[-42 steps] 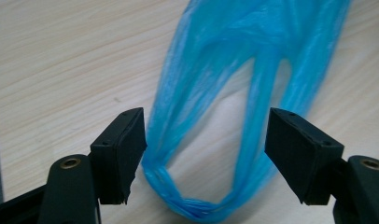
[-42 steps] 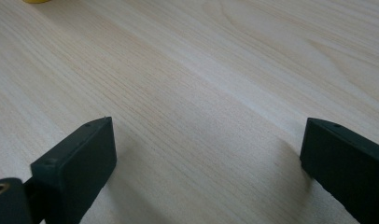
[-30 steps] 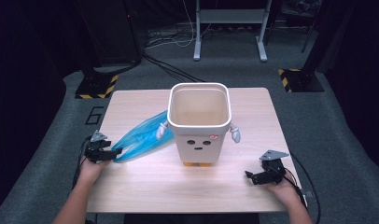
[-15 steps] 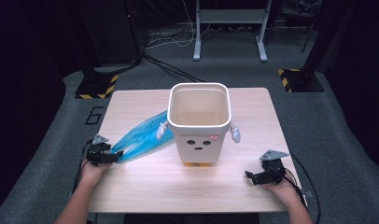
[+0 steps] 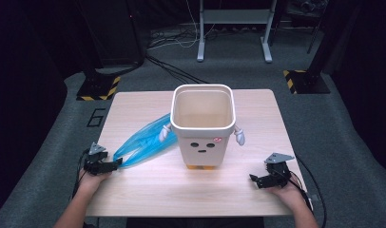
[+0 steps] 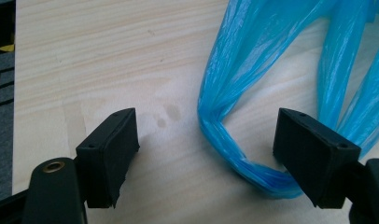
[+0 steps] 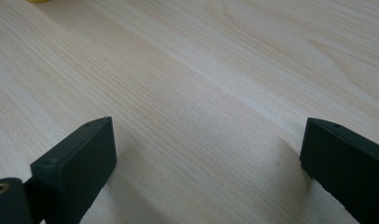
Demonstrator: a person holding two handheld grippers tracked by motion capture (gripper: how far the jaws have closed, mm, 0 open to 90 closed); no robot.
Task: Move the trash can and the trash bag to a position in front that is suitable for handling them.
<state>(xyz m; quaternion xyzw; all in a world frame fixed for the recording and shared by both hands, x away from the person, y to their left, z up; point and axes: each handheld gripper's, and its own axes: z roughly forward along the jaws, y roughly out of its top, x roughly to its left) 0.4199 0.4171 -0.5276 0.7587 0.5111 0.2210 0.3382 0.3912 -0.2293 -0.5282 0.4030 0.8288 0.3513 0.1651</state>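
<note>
Both my grippers are wide: left gripper, jaws just opened, straddles the bag end; right gripper waits above bare table.

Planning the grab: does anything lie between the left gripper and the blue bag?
Nothing visible does. The blue bag lies flat on the table, its folded end already between the open left gripper fingers, which have just been opening.

Table brightly lit from above; surroundings dark; high view soft, slightly blurred.
</note>
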